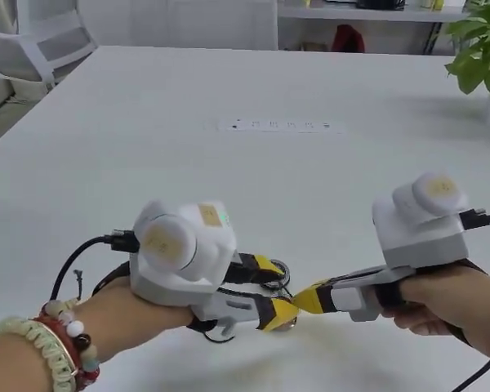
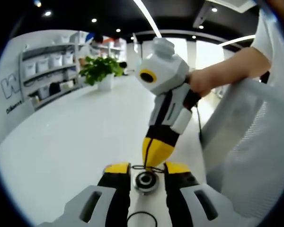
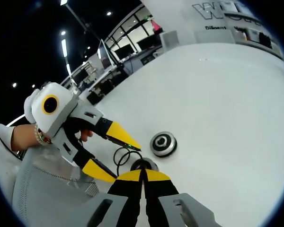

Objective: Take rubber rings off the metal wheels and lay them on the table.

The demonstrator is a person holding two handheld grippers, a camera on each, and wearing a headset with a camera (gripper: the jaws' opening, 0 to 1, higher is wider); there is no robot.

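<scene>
In the head view, the left gripper (image 1: pixel 279 290) and the right gripper (image 1: pixel 307 299) meet tip to tip low over the white table (image 1: pixel 253 180). This looks like one bracing the work while the other picks at it.

In the left gripper view, a metal wheel (image 2: pixel 146 181) sits between the left gripper's tongs, which stand close on either side of it, probably to steady it. Whether they actually press on it cannot be told. The right gripper's tongs are together and seem to nip a thin black rubber ring (image 2: pixel 149 167) at the wheel's far edge, ready to peel it off. One loose ring (image 2: pixel 142 213) already lies on the table beneath the tongs.

In the right gripper view, two wheels can be counted: the braced one at the closed tips, and a second wheel (image 3: pixel 163 144) lying free just beyond. Black loops lie beside the braced wheel, but how many cannot be told.
</scene>
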